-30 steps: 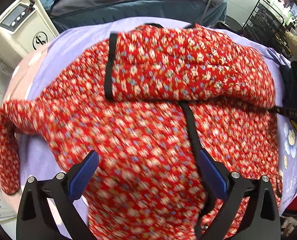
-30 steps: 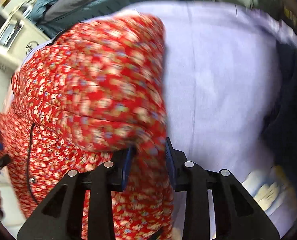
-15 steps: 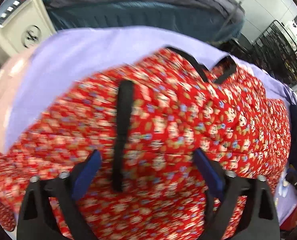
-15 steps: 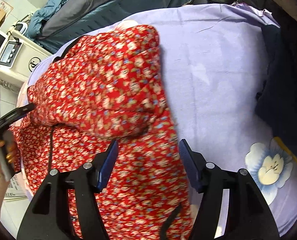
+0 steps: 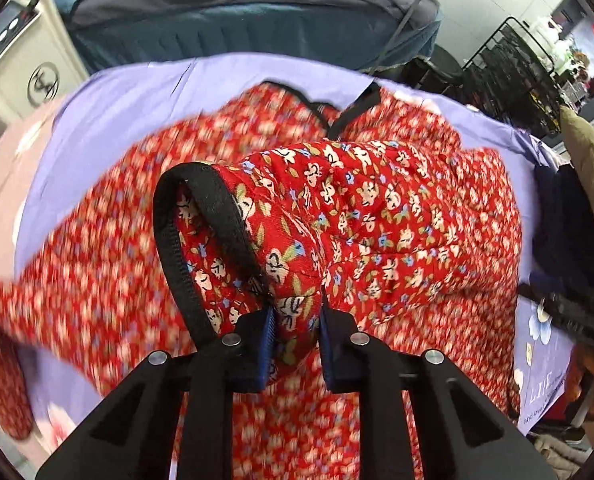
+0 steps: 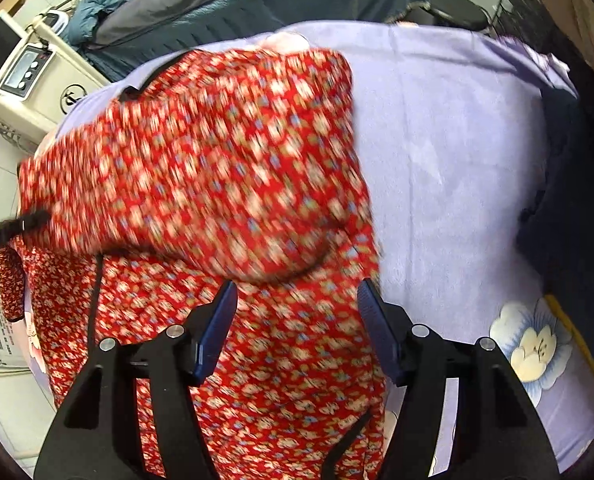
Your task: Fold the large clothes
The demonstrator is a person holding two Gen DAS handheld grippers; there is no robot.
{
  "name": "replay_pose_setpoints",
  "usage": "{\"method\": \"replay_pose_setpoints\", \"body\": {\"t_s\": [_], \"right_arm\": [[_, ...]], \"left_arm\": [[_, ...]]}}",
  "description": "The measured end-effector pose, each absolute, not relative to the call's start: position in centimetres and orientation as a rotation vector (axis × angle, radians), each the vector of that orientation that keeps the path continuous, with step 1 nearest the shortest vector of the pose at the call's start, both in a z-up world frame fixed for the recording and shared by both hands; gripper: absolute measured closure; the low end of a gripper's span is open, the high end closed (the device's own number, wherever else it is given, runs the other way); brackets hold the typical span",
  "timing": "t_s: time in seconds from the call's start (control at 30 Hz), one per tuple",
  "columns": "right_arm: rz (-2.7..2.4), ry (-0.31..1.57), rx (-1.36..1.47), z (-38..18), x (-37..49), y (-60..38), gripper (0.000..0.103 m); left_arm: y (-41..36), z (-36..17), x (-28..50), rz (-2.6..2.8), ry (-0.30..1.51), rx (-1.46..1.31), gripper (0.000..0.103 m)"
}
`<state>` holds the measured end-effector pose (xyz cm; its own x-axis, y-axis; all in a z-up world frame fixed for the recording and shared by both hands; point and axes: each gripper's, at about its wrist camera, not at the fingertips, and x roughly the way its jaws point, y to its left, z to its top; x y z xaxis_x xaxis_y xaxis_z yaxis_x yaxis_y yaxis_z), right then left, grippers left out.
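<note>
Red floral jacket (image 5: 397, 216) spread on lavender bedsheet (image 6: 457, 152), far sleeve already folded across body. Left gripper (image 5: 295, 330), open a second ago, now clamped on black-trimmed cuff (image 5: 201, 192), lifting it: next fold likely starting. Right gripper (image 6: 297, 328) released since, jaws apart above hem. Cream machine (image 6: 29, 76), dark bedding behind.

The red quilted floral jacket with black trim (image 5: 377, 216) lies spread over the lavender bedsheet (image 5: 109, 92) ahead of both grippers. Its black-edged sleeve cuff (image 5: 201, 216) is lifted and pinched between the left gripper (image 5: 297, 320) pads; a folded sleeve lies across the body just beyond the right gripper (image 6: 297, 320).
</note>
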<state>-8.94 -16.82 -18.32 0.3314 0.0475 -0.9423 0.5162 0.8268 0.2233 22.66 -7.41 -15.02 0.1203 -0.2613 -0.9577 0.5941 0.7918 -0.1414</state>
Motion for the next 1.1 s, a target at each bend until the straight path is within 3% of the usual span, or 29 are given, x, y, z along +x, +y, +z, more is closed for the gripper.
{"method": "replay_pose_setpoints", "body": {"t_s": [0.23, 0.3, 0.33, 0.37, 0.5, 0.57, 0.77, 1.03, 1.1], "right_arm": [[-0.239, 1.222, 0.418, -18.2, -5.8, -13.4, 0.04], [-0.227, 1.216, 0.342, -18.1, -4.6, -12.1, 0.037], [-0.22, 1.212, 0.317, -18.3, -4.2, -11.7, 0.028], [-0.216, 1.212, 0.283, -18.6, -3.6, -11.3, 0.026], [-0.242, 1.333, 0.143, -22.2, -1.8, -10.2, 0.026], [-0.251, 1.349, 0.09, -23.2, -1.5, -9.5, 0.02], [-0.314, 1.36, 0.027, -24.2, -0.7, -8.5, 0.015], [-0.319, 1.357, 0.011, -24.8, -0.2, -8.2, 0.011], [-0.322, 1.356, 0.01, -24.7, -0.6, -8.5, 0.011]], "left_arm": [[-5.8, -19.0, 22.7, -0.486, 1.318, 0.384, 0.068], [-5.9, -19.0, 22.7, -0.454, 1.301, 0.392, 0.058], [-5.7, -18.8, 22.5, -0.442, 1.292, 0.397, 0.054], [-5.8, -18.6, 22.4, -0.424, 1.277, 0.407, 0.046], [-4.8, -16.7, 22.2, -0.359, 1.234, 0.397, 0.028], [-4.3, -15.3, 22.3, -0.337, 1.212, 0.369, 0.027], [-5.3, -13.0, 21.6, -0.371, 1.138, 0.322, 0.024], [-11.2, -19.6, 22.5, -0.361, 1.246, 0.505, 0.022], [-11.1, -20.6, 23.0, -0.339, 1.259, 0.498, 0.011]]}}
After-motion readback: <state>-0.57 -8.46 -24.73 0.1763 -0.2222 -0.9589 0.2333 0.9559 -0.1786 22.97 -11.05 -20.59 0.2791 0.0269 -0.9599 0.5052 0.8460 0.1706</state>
